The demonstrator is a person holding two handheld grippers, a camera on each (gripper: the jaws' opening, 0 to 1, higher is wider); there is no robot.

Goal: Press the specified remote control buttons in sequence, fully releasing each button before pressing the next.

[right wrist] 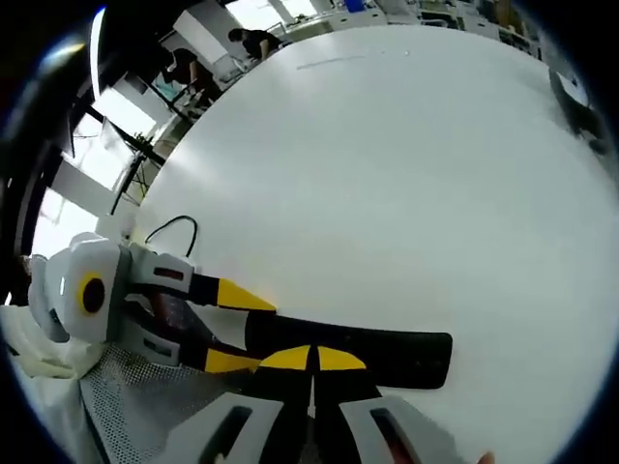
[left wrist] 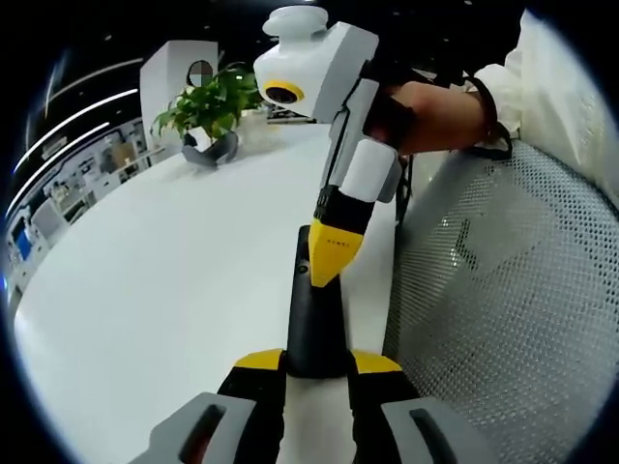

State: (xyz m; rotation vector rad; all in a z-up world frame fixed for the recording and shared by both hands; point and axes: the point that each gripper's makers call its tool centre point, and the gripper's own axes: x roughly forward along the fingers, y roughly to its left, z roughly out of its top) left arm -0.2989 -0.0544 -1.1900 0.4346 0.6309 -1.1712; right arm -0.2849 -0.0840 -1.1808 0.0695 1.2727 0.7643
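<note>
Your left gripper (left wrist: 317, 372) clamps the black remote (left wrist: 314, 319), flat on the white table (left wrist: 174, 280). Right gripper (right wrist: 311, 360), jaws together, is on a button, probably mid-press. Lift fully clear before the next one.

Potted plant (left wrist: 211, 104) on white table (left wrist: 174, 261); mesh chair (left wrist: 503, 290).

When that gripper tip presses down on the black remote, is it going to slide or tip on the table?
Probably not. The remote looks long, flat and rigid, lying on the white table, so tipping seems unlikely. The left gripper clamps its near end, which should stop sliding on the smooth top while the right gripper presses with shut jaws.
</note>
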